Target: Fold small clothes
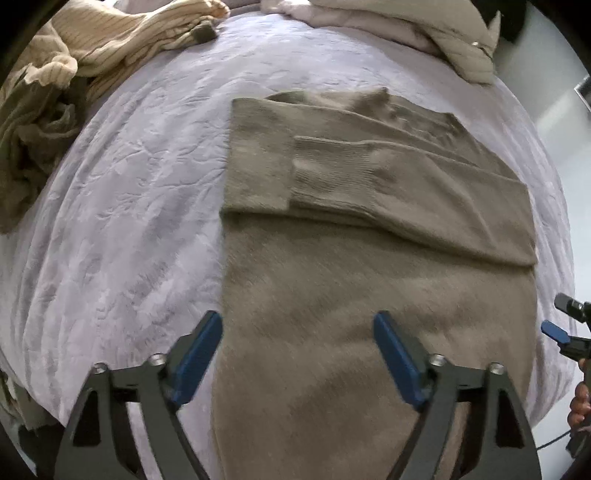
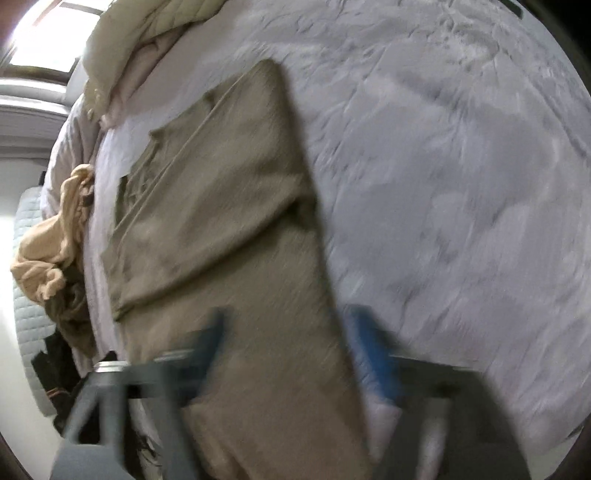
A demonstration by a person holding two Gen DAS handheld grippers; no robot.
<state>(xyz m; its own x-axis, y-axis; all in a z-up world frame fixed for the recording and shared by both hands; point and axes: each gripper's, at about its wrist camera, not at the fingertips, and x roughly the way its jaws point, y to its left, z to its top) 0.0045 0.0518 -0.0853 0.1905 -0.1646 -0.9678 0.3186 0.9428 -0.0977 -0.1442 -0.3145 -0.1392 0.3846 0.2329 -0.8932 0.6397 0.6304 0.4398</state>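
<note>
A taupe knit sweater (image 1: pixel 351 258) lies flat on the lilac bedspread (image 1: pixel 129 184), sides folded in and one sleeve (image 1: pixel 388 177) laid across the chest. My left gripper (image 1: pixel 297 354) is open above the sweater's lower part, its blue pads either side of the left edge area. In the right wrist view the same sweater (image 2: pixel 221 240) runs lengthwise; my right gripper (image 2: pixel 288 354) is open and blurred over the hem end. The right gripper also shows at the left wrist view's right edge (image 1: pixel 565 332).
A striped beige garment pile (image 1: pixel 74 74) lies at the bed's far left. Pillows and a quilted cover (image 1: pixel 424 33) sit at the head. In the right wrist view tan clothes (image 2: pixel 55 251) hang off the bed side next to the bedspread (image 2: pixel 461 184).
</note>
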